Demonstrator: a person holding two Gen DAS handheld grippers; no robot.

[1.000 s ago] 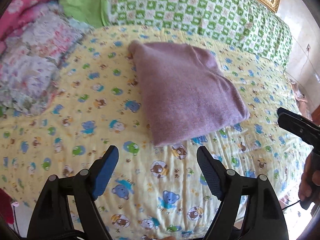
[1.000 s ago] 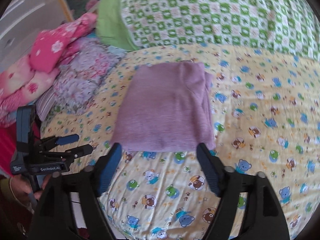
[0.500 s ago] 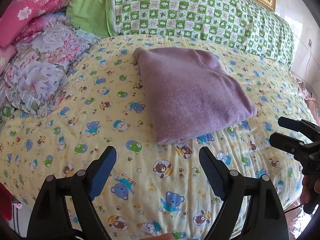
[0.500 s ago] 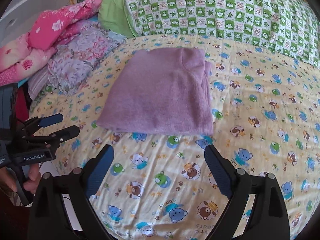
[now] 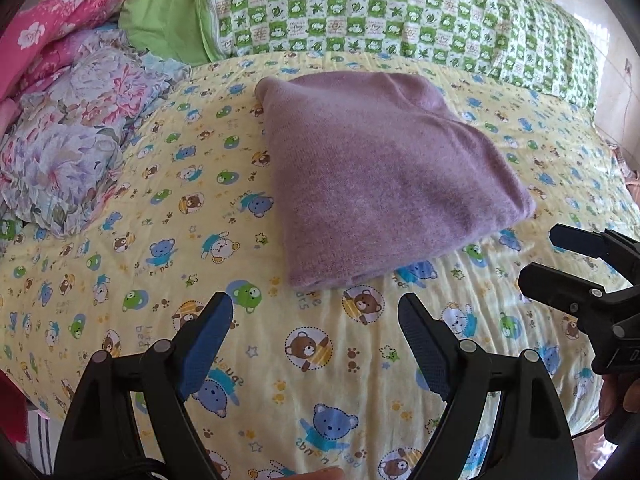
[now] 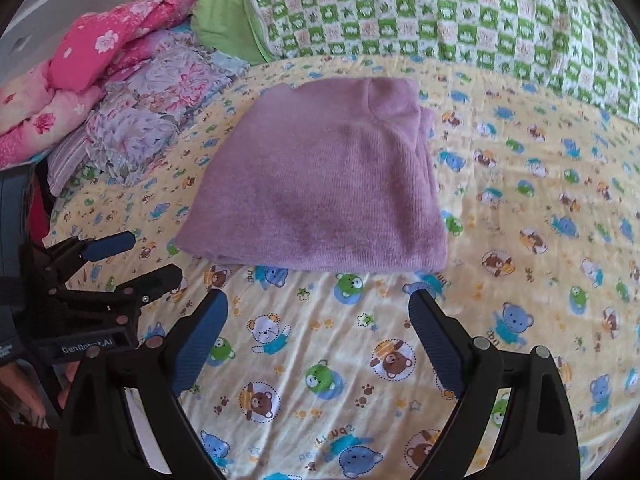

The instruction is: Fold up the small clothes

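A purple knit garment [image 5: 384, 184] lies folded into a flat rectangle on the yellow bear-print bed sheet [image 5: 312, 360], also seen as the purple garment [image 6: 320, 192] in the right wrist view. My left gripper [image 5: 314, 320] stands open over bare sheet, a little short of the garment's near edge, nothing between its fingers. My right gripper [image 6: 318, 316] is open too, just in front of the garment's near edge, holding nothing. Each gripper shows in the other's view: the right gripper [image 5: 560, 256] at the right, the left gripper [image 6: 148, 260] at the left.
A green checked pillow [image 5: 400, 12] runs along the back of the bed. Floral and pink bedding [image 5: 68, 120] is piled at the left. The bed's near edge [image 6: 152, 412] drops off below the grippers. A hand [image 5: 618, 396] holds the right gripper's handle.
Both grippers have drawn back from the garment and sunk lower; it now lies farther from the fingers. The right gripper's jaws have spread slightly wider. The garment has not moved.
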